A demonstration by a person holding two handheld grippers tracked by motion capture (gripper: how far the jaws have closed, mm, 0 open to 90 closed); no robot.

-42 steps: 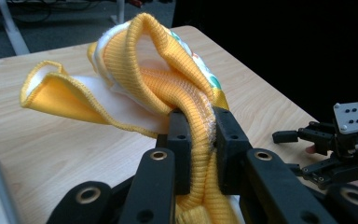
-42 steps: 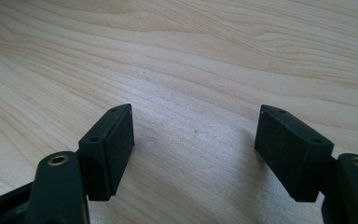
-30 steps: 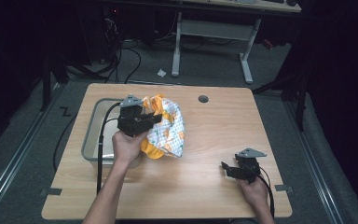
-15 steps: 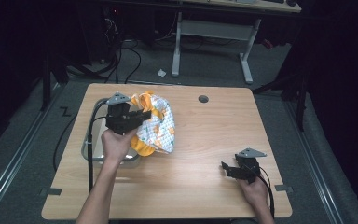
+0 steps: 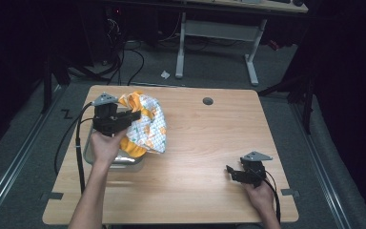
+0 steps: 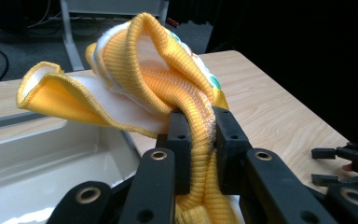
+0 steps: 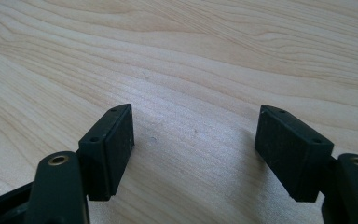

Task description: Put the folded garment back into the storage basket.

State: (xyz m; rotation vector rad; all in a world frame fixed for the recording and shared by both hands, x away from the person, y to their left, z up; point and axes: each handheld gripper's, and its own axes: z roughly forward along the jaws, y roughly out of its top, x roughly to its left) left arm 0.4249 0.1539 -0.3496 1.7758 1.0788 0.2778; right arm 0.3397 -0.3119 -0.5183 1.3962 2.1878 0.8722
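A: What is the left gripper [image 6: 198, 140] holding?

B: Its two black jaws are clenched on a garment [image 6: 168, 88] of soft yellow knit. A ribbed band, folded into a thick rope, runs down between the pads. Above the jaws the fabric opens in a loop, and to their left a flap with a white fleecy inside and a stitched yellow edge spreads out.

A: And below the jaws?

B: A pale metal tray [image 6: 51, 154] with smooth walls and rounded corners lies below and to the left of them. In the high view the garment [image 5: 147, 126] shows a white outside with a small orange and green print, and it hangs over the tray [image 5: 124, 162] edge.

A: The right gripper [image 7: 193, 154]?

B: Its jaws are released, standing wide apart, with only the light wooden table [image 7: 191, 56] and its fine grain between the flat pads.
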